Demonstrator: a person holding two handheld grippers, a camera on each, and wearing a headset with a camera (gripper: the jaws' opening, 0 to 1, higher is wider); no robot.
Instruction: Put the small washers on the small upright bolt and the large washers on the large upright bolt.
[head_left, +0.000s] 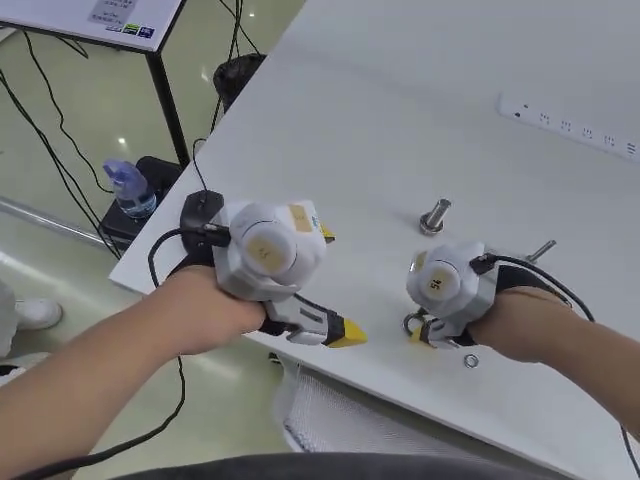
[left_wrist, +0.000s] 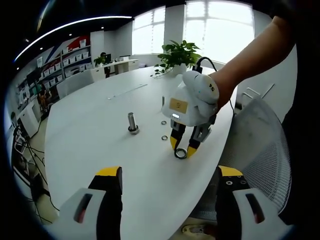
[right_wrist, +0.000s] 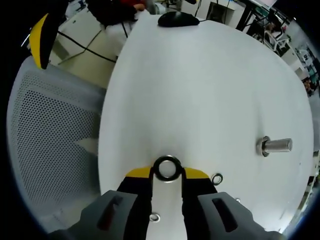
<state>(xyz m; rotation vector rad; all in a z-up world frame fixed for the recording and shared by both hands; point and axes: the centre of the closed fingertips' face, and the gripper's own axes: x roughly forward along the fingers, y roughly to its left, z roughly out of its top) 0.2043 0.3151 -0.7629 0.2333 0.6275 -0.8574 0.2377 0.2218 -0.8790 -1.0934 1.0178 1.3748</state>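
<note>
Yellow-tipped jaws of the right tool (right_wrist: 167, 173) are closed narrowly on a large washer (right_wrist: 167, 168), gripping it by the rim low over the white tabletop (right_wrist: 200, 75) close to its near edge. Whether the washer touches the surface cannot be told. The left tool (left_wrist: 169, 173) is wide open, holds nothing and sits left of the right tool. The large upright bolt (left_wrist: 132, 123) stands farther in, apart from the washer. The small upright bolt (left_wrist: 163, 101) stands to its right. Small washers (left_wrist: 164, 137) lie flat on the tabletop near the right tool.
</note>
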